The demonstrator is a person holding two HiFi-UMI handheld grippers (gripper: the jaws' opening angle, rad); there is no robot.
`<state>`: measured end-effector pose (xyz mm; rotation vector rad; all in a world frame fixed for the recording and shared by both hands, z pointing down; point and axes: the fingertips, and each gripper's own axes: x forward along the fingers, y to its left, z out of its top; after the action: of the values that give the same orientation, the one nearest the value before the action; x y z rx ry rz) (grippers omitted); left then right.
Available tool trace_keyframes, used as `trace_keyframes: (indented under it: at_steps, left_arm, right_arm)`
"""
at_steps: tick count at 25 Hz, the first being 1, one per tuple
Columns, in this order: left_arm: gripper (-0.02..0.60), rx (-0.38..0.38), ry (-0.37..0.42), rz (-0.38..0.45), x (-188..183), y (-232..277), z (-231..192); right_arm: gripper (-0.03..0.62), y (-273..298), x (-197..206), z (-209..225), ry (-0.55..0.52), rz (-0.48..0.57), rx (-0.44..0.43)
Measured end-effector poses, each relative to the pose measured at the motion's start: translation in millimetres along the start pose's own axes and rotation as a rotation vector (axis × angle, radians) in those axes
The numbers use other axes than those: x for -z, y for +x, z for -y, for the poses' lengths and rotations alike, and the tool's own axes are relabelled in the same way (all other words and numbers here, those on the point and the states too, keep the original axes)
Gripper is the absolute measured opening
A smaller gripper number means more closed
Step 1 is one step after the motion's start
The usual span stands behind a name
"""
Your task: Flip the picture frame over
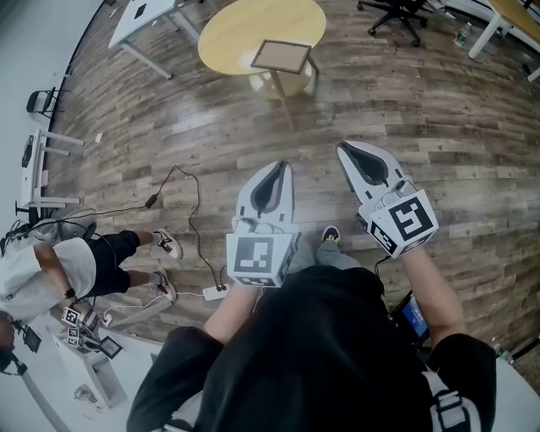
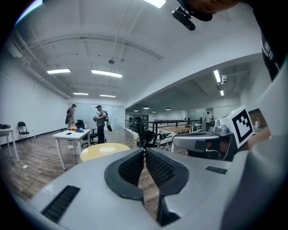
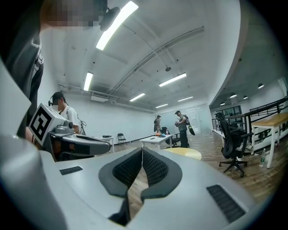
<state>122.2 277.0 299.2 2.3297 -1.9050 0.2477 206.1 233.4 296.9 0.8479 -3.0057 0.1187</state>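
On the far round table [image 1: 221, 38], the picture frame [image 1: 282, 56] lies flat by the near right edge. Left gripper [image 1: 281, 166] and right gripper [image 1: 343, 148] are closed, empty and well apart from it. Best approach: step close, open the jaws early, and grip opposite edges.

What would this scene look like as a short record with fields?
place: room with a wood floor
frame: lies on the yellow table, untouched
left hand-held gripper: shut, empty, over the floor, well short of the table
right hand-held gripper: shut, empty, beside the left one
also there: a seated person at the left, an office chair beyond the table
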Motion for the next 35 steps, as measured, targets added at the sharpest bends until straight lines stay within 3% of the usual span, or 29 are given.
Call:
trace_keyframes:
  at_steps: [11, 29, 35]
  left_arm:
    - [0.034, 0.022, -0.008, 0.009, -5.7, 28.3, -21.0]
    - [0.034, 0.050, -0.049, 0.058, -18.9, 77.1, -154.0]
    - [0.034, 0.057, -0.057, 0.046, -14.8, 88.4, -181.0]
  right_arm:
    - [0.019, 35.3, -2.0, 8.4, -0.021, -0.009, -0.002]
    - [0.019, 171.2, -14.6, 11.6, -0.081, -0.051, 0.024]
    - [0.019, 201.4, -11.3, 10.2, -0.093, -0.058, 0.025]
